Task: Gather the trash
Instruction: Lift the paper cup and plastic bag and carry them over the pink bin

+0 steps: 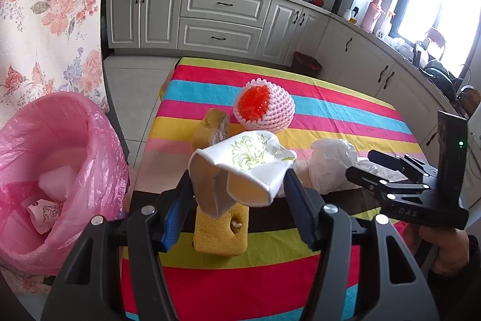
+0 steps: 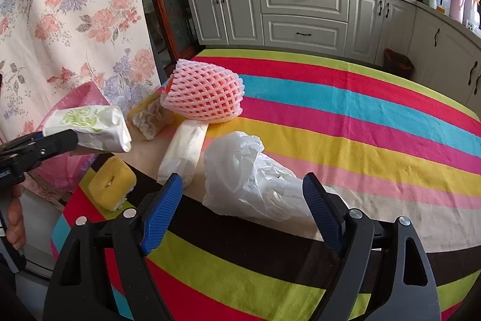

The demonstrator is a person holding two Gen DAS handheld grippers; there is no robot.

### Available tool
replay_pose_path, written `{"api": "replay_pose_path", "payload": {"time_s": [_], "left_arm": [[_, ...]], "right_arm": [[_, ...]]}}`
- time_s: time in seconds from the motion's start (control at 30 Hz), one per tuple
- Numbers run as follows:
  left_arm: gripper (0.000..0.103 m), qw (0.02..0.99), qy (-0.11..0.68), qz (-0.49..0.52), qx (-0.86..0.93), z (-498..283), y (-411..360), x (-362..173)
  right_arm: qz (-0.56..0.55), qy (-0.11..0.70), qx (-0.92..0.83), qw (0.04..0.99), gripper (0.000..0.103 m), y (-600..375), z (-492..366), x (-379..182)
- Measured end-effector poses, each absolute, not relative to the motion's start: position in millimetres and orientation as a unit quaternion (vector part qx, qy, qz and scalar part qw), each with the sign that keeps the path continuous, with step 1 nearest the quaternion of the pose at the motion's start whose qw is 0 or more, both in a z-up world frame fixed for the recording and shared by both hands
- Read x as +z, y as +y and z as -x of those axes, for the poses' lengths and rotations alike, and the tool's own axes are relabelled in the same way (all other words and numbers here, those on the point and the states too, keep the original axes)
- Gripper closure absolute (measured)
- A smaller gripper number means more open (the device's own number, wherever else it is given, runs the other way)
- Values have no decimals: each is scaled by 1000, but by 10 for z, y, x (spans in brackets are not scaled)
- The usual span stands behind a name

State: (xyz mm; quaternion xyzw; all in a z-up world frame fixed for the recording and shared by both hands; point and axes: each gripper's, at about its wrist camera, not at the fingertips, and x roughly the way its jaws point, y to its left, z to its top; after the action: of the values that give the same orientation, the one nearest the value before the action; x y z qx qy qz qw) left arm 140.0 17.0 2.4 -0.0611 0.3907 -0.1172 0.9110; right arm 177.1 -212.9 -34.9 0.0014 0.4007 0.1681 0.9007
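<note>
left claw: left gripper (image 1: 239,185) clamps a crushed white paper cup (image 1: 240,167) with green print, held up off the table
right claw: right gripper (image 2: 243,206) jaws wide, nothing pinched; crumpled white plastic bag (image 2: 243,173) lies on the cloth between the blue pads (image 2: 162,212), not touched
bin: pink-lined trash bin (image 1: 54,170) left of the table, past its edge; white scraps and printed paper inside
table: striped tablecloth (image 2: 360,116), fuzzy, bright bands
in the way: yellow sponge block (image 1: 221,233) with a hole sits right under the held cup; second worn sponge (image 1: 212,125) behind it
other trash: pink foam fruit net (image 2: 204,92), mesh, dome-shaped, red-orange inside, touching the worn sponge; white wrapped roll (image 2: 185,149) just beside the bag
surroundings: floral curtain (image 2: 75,20) behind the bin; white kitchen cabinets (image 1: 222,17) along the far wall, pots on the counter
</note>
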Motion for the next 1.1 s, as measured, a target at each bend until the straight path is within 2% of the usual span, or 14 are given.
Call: {"api": "replay_pose_path", "payload": {"time_s": [0.23, 0.27, 0.3, 0.4, 0.47, 1.1], "left_arm": [[44, 914, 386, 61, -110, -1368, 256, 81], [44, 914, 385, 61, -109, -1361, 262, 87], [44, 915, 384, 60, -107, -1352, 280, 99], [44, 917, 381, 62, -103, -1315, 317, 125], [44, 917, 380, 65, -100, -1292, 351, 139], [44, 943, 317, 91, -30, -793, 949, 620]], "right_arm": [[42, 427, 153, 890, 24, -1964, -2006, -571], [44, 431, 152, 888, 32, -1962, -2022, -620], [42, 434, 152, 887, 43, -1962, -2029, -650], [18, 430, 150, 890, 53, -2038, -1990, -653], [10, 424, 150, 893, 55, -2075, -1943, -629], [3, 336, 190, 922, 56, -1797, -1530, 330]]}}
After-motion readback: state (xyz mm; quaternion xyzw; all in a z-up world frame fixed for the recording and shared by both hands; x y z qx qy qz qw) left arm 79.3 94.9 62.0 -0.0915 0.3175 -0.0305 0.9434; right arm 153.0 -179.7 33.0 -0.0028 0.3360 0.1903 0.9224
